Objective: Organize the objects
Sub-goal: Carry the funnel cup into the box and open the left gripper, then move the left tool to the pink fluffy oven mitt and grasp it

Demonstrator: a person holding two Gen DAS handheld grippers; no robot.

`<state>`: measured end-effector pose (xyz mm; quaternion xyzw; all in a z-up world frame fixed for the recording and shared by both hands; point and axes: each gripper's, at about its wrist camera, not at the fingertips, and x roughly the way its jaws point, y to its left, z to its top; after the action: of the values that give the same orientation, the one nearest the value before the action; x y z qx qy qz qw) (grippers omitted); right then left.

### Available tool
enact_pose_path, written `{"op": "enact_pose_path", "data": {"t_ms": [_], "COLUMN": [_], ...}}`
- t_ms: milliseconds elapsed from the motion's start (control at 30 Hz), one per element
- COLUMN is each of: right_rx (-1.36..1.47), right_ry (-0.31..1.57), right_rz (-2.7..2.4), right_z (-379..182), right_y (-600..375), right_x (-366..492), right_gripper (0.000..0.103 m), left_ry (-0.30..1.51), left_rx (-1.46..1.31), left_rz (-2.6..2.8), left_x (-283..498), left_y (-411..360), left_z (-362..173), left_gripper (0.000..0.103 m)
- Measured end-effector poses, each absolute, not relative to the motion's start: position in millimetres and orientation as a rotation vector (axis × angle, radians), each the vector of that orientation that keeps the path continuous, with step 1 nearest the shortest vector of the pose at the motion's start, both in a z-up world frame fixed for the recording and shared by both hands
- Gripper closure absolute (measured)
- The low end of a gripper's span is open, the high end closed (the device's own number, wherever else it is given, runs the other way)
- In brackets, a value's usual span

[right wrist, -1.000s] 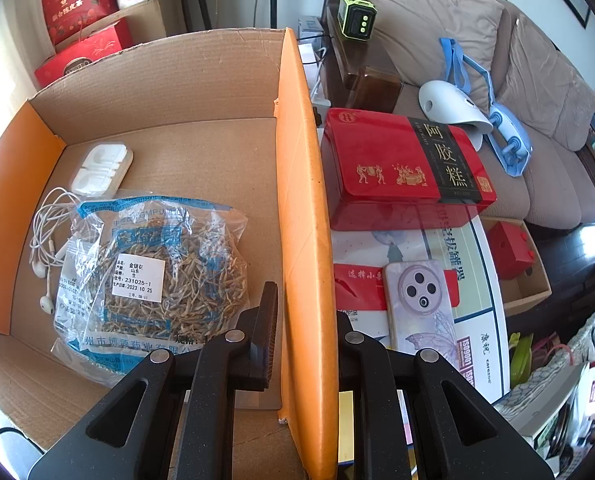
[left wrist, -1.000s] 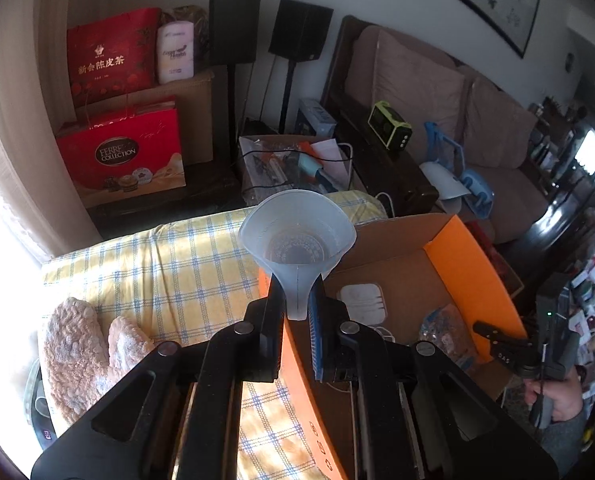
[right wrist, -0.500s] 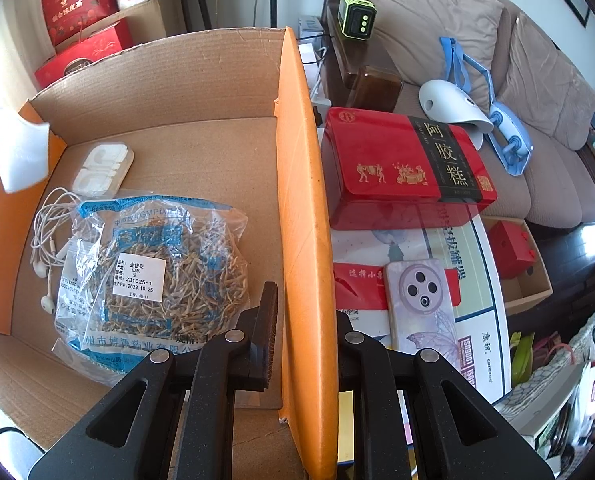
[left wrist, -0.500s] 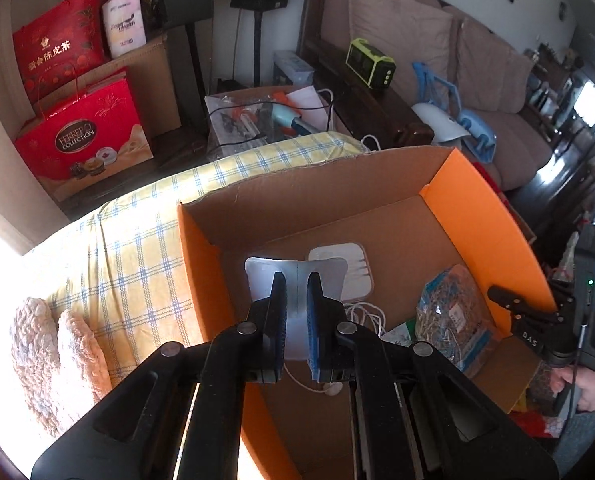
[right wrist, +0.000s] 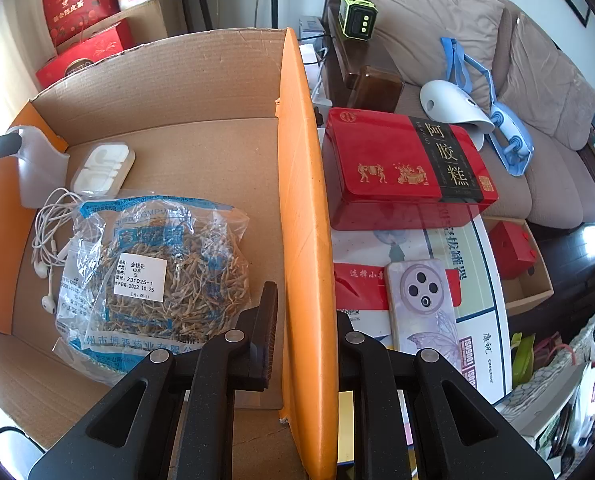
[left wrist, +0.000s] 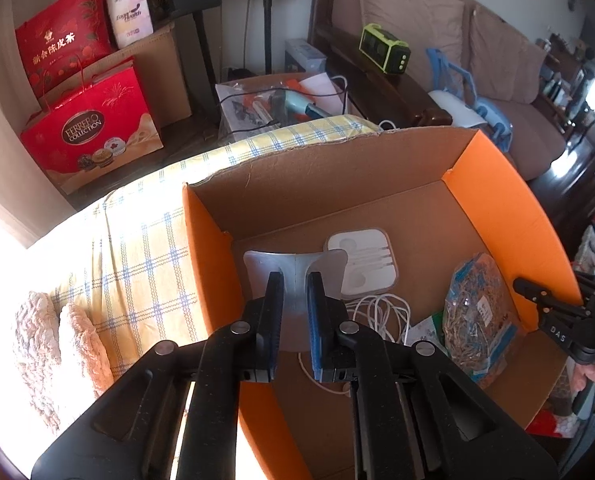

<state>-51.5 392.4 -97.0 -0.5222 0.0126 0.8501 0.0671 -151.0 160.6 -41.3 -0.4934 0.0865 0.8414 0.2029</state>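
My left gripper [left wrist: 294, 280] is shut on a translucent plastic funnel [left wrist: 293, 264] and holds it inside the open cardboard box [left wrist: 337, 168], near the box's left orange flap. The funnel also shows in the right wrist view [right wrist: 41, 168]. In the box lie a white earphone case [left wrist: 363, 262], white earphones [left wrist: 381, 312] and a clear bag of dried herbs [right wrist: 153, 264]. My right gripper [right wrist: 303, 312] is shut on the box's right orange flap [right wrist: 301, 200], one finger on each side.
The box stands on a yellow checked cloth [left wrist: 137, 240] with fluffy slippers [left wrist: 57, 344] to the left. Right of the box lie a red tin [right wrist: 405, 168] and a phone [right wrist: 421, 308]. A sofa [right wrist: 497, 40] and red gift bags [left wrist: 85, 120] stand behind.
My left gripper has carried the funnel from above the box's left edge down into the box, tipping it over. My right gripper has stayed clamped on the flap.
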Motion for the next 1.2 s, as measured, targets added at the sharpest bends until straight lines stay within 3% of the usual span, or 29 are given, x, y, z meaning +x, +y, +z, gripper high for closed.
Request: {"op": "enact_pose_path", "data": {"t_ms": [67,100,133,300,733,1200], "right_rx": [-1.574,-1.574,-1.574,-1.575,-1.577,-1.575], "right_ry": [0.038,0.038,0.036,0.033,0.031,0.037], "right_rz": [2.562,2.562,2.561,2.560,2.559,2.560], "right_z": [-97.0,-97.0,-97.0,-96.9,-96.9,-95.9], "right_y": [392.4,392.4,392.2,391.7,392.0,392.0], "right_x": [-51.5,-51.4,-51.3,-51.4,-50.9,-52.0], "right_gripper": [0.086,0.086,0.086,0.086,0.086,0.086], "left_ry": [0.209,0.194,0.174,0.063,-0.056,-0.155], "left_rx": [-1.365,-1.357,-1.336,-1.283,-1.264,-1.438], "left_rz": [2.339,2.350,2.366,2.377,2.472,2.620], "left_x": [-147.6,-146.5,-145.3,-142.9,-135.0,-131.3], "left_y": [157.5,155.4,152.3,133.9,60.5,-54.9], "left_z": [-37.2,-33.9,-29.7,-7.3,9.9,-29.4], "left_gripper": [0.070,0.047,0.039,0.038,0.012,0.009]}}
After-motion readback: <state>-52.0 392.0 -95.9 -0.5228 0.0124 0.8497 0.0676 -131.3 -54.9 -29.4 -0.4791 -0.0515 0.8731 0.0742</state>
